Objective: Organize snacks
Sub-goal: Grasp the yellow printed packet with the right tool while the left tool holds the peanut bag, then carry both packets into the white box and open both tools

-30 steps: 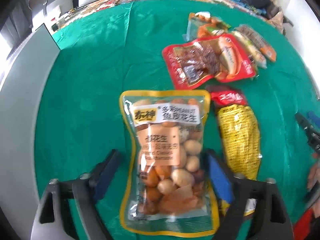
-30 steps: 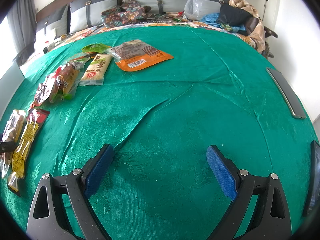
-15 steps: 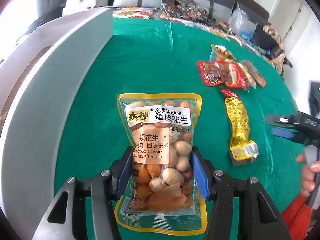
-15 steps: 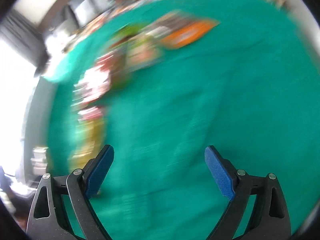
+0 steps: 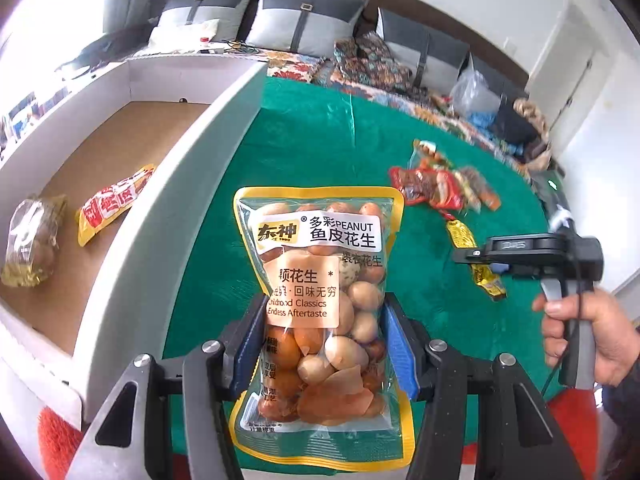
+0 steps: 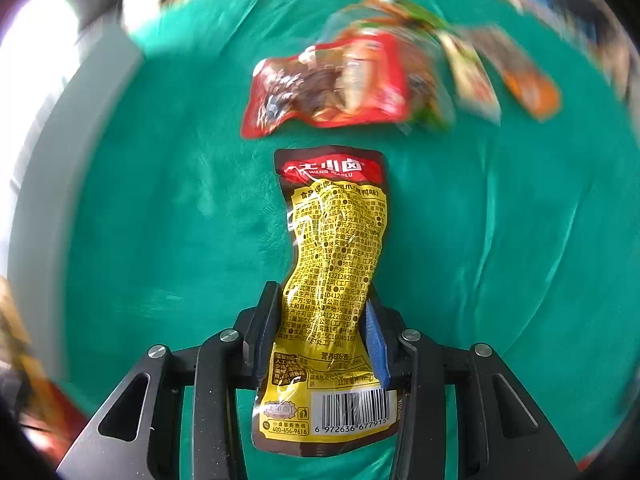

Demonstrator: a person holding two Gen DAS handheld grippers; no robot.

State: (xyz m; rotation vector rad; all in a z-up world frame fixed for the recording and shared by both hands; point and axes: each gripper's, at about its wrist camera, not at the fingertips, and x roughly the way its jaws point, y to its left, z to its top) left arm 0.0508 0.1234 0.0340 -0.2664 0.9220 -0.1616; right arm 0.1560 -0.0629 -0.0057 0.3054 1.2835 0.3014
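Observation:
My left gripper (image 5: 322, 340) is shut on a clear, yellow-edged peanut bag (image 5: 320, 288) and holds it up above the green cloth, beside the white box (image 5: 160, 216). Two snack packs (image 5: 112, 204) lie inside the box. My right gripper (image 6: 320, 332) is shut on a long yellow snack pack (image 6: 332, 264) with a red top; it also shows in the left wrist view (image 5: 476, 264), with the right gripper's body over it. A red pack (image 6: 332, 88) and several other packs lie on the cloth beyond it.
The green cloth (image 5: 304, 152) covers the table. A pile of loose snack packs (image 5: 444, 184) lies at the right. Cushions and a patterned blanket (image 5: 368, 64) are at the back. The person's hand (image 5: 584, 332) holds the right gripper's handle.
My left gripper closed on the peanut bag and lifted it toward the white box. My right gripper swung left to the yellow pack and closed on it.

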